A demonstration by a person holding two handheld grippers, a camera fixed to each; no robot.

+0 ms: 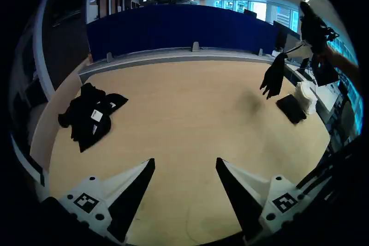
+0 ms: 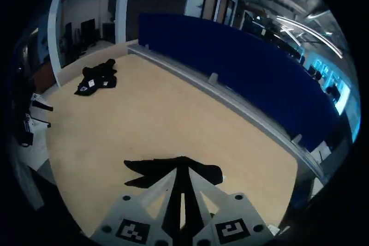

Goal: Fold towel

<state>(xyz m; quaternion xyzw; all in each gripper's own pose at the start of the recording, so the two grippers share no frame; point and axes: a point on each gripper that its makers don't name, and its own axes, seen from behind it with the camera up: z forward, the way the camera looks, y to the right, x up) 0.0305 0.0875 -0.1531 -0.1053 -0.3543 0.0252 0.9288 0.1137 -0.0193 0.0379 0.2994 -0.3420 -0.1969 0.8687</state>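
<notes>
A black towel (image 2: pixel 147 167) hangs from my right gripper (image 2: pixel 181 170), whose fingers are shut on its upper edge above the tan table (image 2: pixel 152 112). In the left gripper view the same towel (image 1: pixel 274 77) dangles at the far right, pinched by the right gripper (image 1: pixel 288 52) held up by a hand. My left gripper (image 1: pixel 184 165) hovers low over the near table, open, with nothing between its fingers. A crumpled pile of black towels (image 1: pixel 90 114) with white tags lies at the table's left; that pile (image 2: pixel 97 80) sits far off in the right gripper view.
A folded black cloth (image 1: pixel 291 107) and a white bundle (image 1: pixel 306 96) rest near the table's right edge. A blue partition (image 1: pixel 184 29) runs along the far side. Desks and equipment (image 2: pixel 27 117) stand beyond the table's edges.
</notes>
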